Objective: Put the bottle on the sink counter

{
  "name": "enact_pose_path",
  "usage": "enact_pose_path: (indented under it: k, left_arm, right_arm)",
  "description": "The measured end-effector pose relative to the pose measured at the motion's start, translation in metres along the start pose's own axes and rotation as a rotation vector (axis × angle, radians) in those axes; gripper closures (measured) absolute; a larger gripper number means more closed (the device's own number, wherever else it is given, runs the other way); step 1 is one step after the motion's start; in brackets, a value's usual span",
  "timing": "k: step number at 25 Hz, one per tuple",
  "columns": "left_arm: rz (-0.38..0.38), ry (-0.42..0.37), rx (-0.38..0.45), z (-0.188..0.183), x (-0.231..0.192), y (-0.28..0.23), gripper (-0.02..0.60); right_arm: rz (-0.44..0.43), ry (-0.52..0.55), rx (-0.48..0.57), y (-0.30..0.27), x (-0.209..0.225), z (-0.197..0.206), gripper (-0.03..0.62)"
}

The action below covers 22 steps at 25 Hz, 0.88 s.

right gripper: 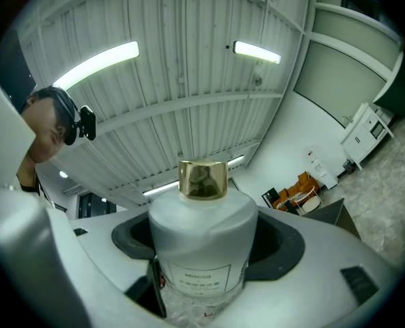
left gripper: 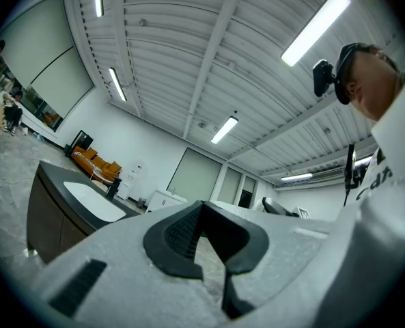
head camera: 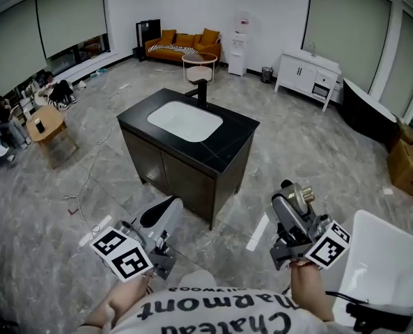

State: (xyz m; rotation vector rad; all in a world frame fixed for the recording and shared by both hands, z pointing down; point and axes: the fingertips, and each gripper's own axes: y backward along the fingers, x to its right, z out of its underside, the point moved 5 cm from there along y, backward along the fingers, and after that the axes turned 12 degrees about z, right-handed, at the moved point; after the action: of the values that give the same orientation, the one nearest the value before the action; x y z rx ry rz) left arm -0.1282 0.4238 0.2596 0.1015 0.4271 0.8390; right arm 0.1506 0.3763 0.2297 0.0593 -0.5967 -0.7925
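- Right now the frosted white glass bottle (right gripper: 202, 241) with a shiny gold cap (right gripper: 203, 179) is off the counter. It stands upright between the white fingers (right gripper: 345, 265) of the right gripper (head camera: 294, 202), which are closed on its body at both sides.
- Its square label reads "MINISO"; the smaller lines underneath are too fine to read.
- The left gripper (head camera: 159, 218) carries nothing, and its dark-padded fingers (left gripper: 175, 241) are pressed together.
- Ahead stands the black-topped sink counter (head camera: 230, 148), on a dark cabinet with a white rectangular basin (head camera: 185, 121) and a black faucet (head camera: 202, 89) at the far edge. Bare black top runs along the near and right sides of the basin.
- The cabinet stands alone on the grey marbled floor (head camera: 310, 138), with open floor on every side.
- A loose cable (head camera: 88, 179) trails on the left, and a white strip (head camera: 257, 233) lies near the cabinet's front corner.
- Black print on the person's white shirt (head camera: 213, 312) appears upside down, and "Chatea" is legible.
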Motion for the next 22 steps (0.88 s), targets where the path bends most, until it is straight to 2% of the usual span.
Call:
enact_pose_path:
  k: [3, 6, 12, 16, 22]
  left_arm:
    - [-0.032, -0.002, -0.028, 0.003, -0.019, -0.005, 0.566]
    - [-0.063, 0.017, -0.042, 0.003, -0.044, -0.015, 0.566]
    - [-0.025, 0.037, -0.052, -0.004, -0.103, -0.048, 0.566]
    - [-0.013, 0.093, -0.033, -0.012, -0.155, -0.070, 0.566]
    - [0.056, 0.104, -0.029, -0.041, -0.217, -0.117, 0.566]
  right_arm:
    - [0.011, -0.059, -0.010, -0.014, 0.020, 0.011, 0.250]
    - [0.026, -0.065, -0.031, -0.033, 0.036, 0.020, 0.250]
    - [0.066, -0.067, -0.024, -0.083, 0.072, 0.021, 0.252]
    - [0.082, -0.048, -0.008, -0.123, 0.087, 0.014, 0.252]
    - [0.127, -0.015, 0.017, -0.182, 0.109, -0.004, 0.250]
